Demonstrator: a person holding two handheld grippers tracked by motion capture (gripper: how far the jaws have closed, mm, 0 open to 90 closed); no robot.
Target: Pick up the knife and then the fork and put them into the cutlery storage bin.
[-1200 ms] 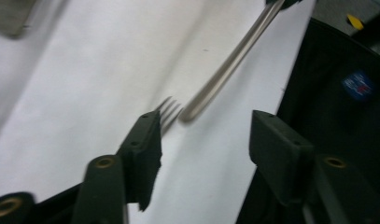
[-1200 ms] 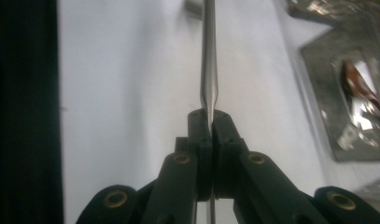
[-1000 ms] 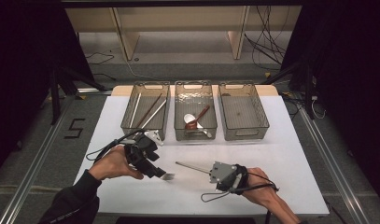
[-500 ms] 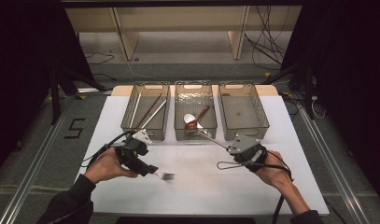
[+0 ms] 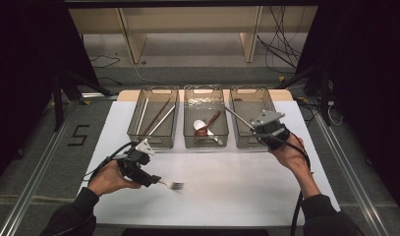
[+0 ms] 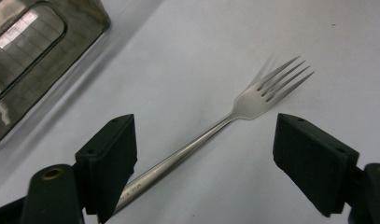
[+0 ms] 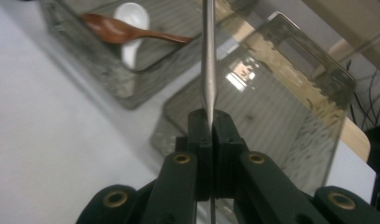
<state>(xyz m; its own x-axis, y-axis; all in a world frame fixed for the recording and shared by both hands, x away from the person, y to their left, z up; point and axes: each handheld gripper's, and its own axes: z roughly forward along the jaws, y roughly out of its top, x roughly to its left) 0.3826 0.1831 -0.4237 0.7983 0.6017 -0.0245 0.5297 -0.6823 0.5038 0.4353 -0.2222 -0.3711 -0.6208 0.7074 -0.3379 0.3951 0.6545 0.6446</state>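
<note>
Sorting cutlery: your R gripper (image 7: pixel 210 128) was clamped tight on a thin metal utensil (image 5: pixel 238 117) over the right bin (image 5: pixel 268 100) | L gripper (image 6: pixel 204 163) had just opened, jaws wide astride the fork (image 6: pixel 253 100) on the mat, pads clear | risk: utensil could catch bin rim, twist out | spoons bin (image 5: pixel 204 93) adjacent.

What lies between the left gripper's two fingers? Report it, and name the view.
The handle of a metal fork lies on the white table between the open fingers of the left gripper, near one, as the left gripper view shows.
</note>
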